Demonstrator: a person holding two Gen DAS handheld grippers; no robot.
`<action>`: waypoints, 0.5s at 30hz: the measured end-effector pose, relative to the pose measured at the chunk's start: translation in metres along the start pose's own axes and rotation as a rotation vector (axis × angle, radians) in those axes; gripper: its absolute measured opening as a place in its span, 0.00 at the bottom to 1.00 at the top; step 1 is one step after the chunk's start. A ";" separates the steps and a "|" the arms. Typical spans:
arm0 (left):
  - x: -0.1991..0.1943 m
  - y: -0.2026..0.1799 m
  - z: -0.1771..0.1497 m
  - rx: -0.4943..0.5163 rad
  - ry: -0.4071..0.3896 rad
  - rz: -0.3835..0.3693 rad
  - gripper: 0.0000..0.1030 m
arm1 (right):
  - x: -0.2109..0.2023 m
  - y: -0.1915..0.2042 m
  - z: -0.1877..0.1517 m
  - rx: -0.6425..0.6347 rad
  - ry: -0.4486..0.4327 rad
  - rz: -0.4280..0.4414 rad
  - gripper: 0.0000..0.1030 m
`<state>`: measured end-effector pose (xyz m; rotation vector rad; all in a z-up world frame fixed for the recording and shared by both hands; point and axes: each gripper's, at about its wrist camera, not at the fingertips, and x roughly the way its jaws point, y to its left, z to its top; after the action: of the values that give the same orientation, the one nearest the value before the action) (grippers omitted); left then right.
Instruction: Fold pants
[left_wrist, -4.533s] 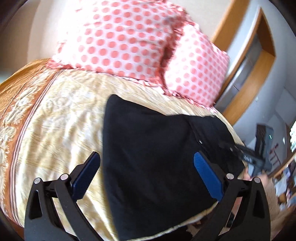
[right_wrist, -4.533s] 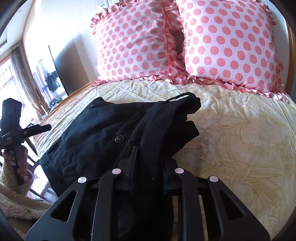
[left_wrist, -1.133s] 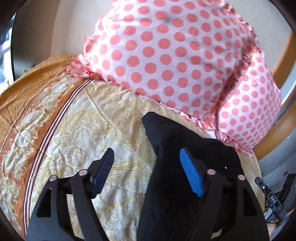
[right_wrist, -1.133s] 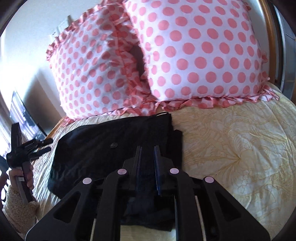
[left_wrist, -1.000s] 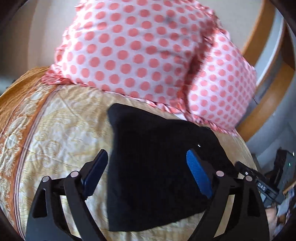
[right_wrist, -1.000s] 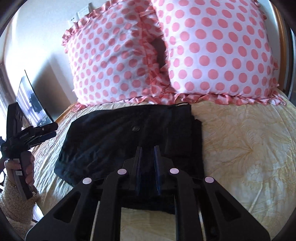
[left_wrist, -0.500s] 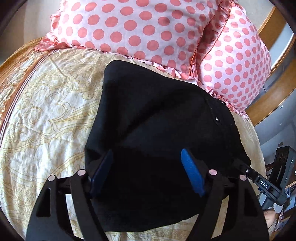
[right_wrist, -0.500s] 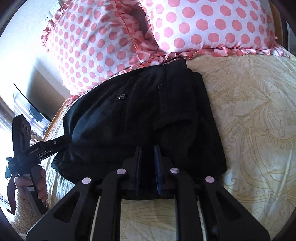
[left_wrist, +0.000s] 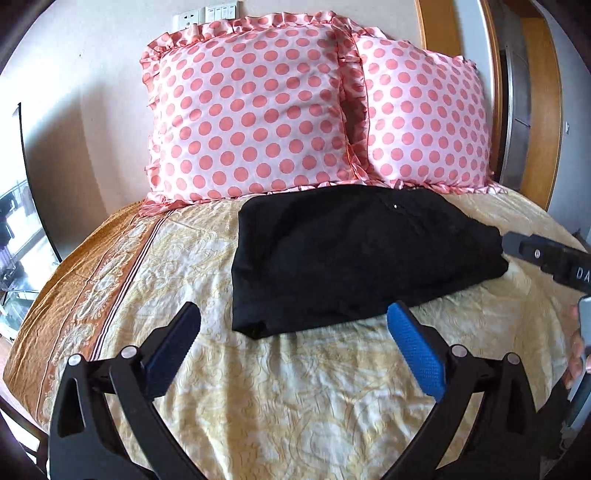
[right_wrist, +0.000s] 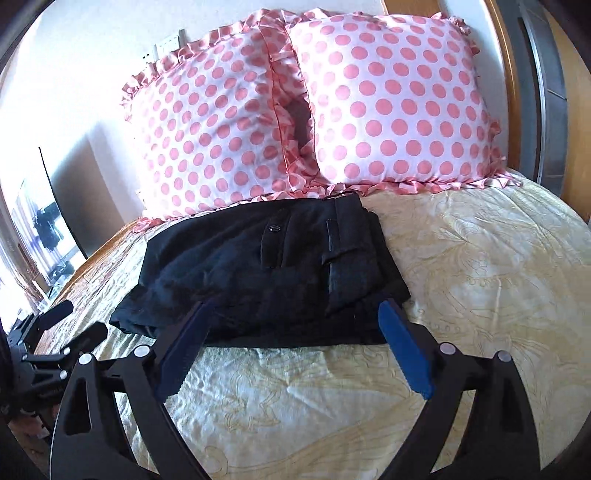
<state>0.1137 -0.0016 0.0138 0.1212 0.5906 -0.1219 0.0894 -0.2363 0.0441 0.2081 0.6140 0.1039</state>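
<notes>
The black pants lie folded in a flat rectangle on the yellow patterned bedspread, just in front of the pillows. In the right wrist view the pants show a back pocket with a button on top. My left gripper is open and empty, held a little short of the pants' near edge. My right gripper is open and empty, its blue pads on either side of the pants' near edge, apart from the cloth. The right gripper's body shows at the right edge of the left wrist view.
Two pink polka-dot pillows stand against the wall behind the pants. A brown border runs along the bed's left side. A wooden door frame is at the right. The left gripper shows at the lower left of the right wrist view.
My right gripper has let go of the pants, opened and drawn back. My left gripper has also pulled back from over the pants. The pants now lie flat and folded.
</notes>
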 end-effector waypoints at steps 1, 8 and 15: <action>-0.004 -0.001 -0.006 0.002 0.003 0.007 0.98 | -0.004 0.002 -0.004 -0.005 -0.010 -0.012 0.93; -0.017 0.006 -0.038 -0.074 0.060 0.008 0.98 | -0.019 0.022 -0.037 -0.081 -0.029 -0.091 0.94; -0.028 0.006 -0.052 -0.062 0.068 0.060 0.98 | -0.019 0.036 -0.059 -0.122 -0.002 -0.142 0.95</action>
<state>0.0629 0.0141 -0.0132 0.0831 0.6578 -0.0412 0.0389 -0.1944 0.0158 0.0464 0.6164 0.0043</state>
